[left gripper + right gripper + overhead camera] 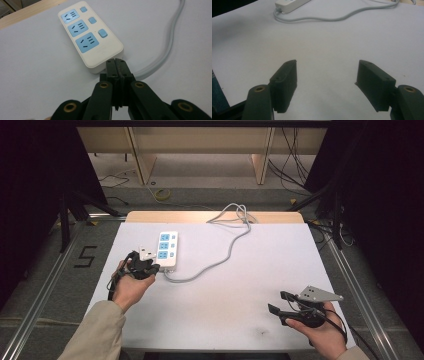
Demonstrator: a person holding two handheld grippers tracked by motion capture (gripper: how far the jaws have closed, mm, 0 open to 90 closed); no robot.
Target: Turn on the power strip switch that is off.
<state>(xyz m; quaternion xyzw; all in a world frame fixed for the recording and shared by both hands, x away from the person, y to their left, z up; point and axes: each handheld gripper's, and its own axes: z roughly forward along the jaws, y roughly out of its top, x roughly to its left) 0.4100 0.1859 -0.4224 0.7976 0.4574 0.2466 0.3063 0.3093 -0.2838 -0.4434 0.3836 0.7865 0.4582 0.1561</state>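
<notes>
A white power strip (167, 250) with three blue sockets lies at the left back of the white table (230, 285). Its grey cable (220, 260) curls off the near end and runs to the far edge. My left gripper (154, 268) is shut with nothing between its jaws. In the left gripper view its closed tips (117, 63) sit right at the near end of the power strip (87, 37), beside the cable (160, 60). My right gripper (276, 301) rests open at the front right, far from the strip. The right gripper (327, 75) faces bare table, with the power strip (289, 3) far off.
The cable's spare length loops (235, 215) over the wooden far edge (190, 216). Metal rails (50, 275) flank the table, and a "5" marking (86, 256) is on the floor at left. More cables and a yellow ring (161, 195) lie on the floor behind.
</notes>
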